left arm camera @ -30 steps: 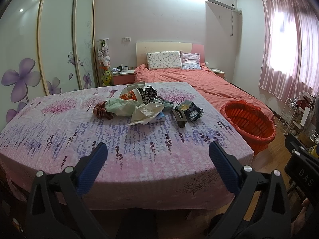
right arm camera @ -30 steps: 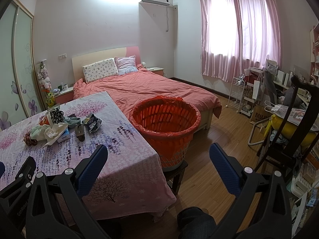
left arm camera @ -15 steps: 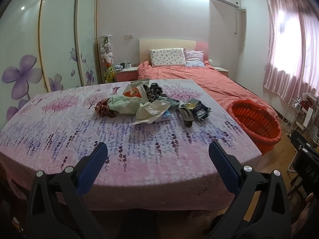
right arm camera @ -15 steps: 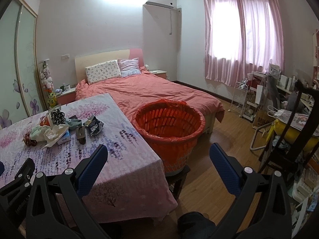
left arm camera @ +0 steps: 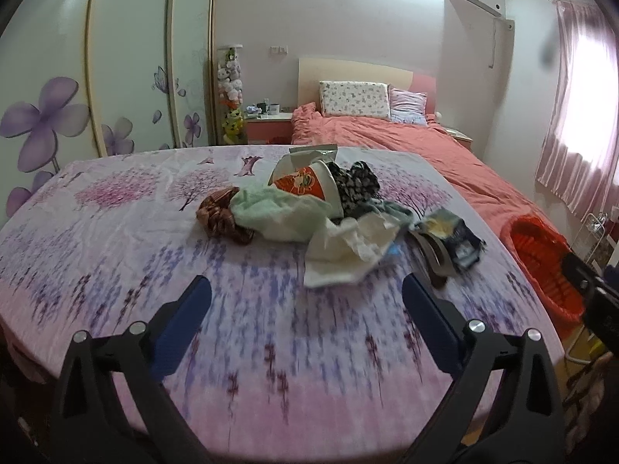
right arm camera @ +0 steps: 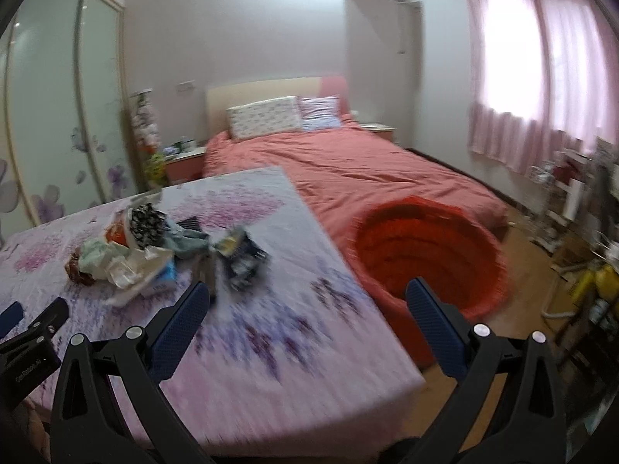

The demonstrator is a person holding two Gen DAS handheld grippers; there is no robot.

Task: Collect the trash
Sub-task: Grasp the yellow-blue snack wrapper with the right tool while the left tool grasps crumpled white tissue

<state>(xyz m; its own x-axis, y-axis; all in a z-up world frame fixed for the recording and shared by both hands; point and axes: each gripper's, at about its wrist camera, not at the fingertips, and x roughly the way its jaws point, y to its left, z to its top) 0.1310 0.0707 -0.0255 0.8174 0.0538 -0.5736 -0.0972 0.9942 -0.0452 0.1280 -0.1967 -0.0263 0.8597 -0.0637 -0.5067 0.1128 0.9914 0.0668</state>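
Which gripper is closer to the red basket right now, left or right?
Right. The right gripper hangs over the table edge right beside the red basket. The left gripper is over the middle of the table, with the basket off at its far right.

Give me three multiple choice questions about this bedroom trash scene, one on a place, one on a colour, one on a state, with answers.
1. Where is the trash pile?
A. on the floral tablecloth
B. inside the basket
C. on the bed

2. What colour is the basket?
A. blue
B. red-orange
C. white

3. How are the left tongs and right tongs?
A. both open, empty
B. both holding trash
C. one shut on paper

Answers: 1 A, the pile lies on the tablecloth; 2 B, its rim and liner show red-orange; 3 A, blue fingers stand apart with nothing between.
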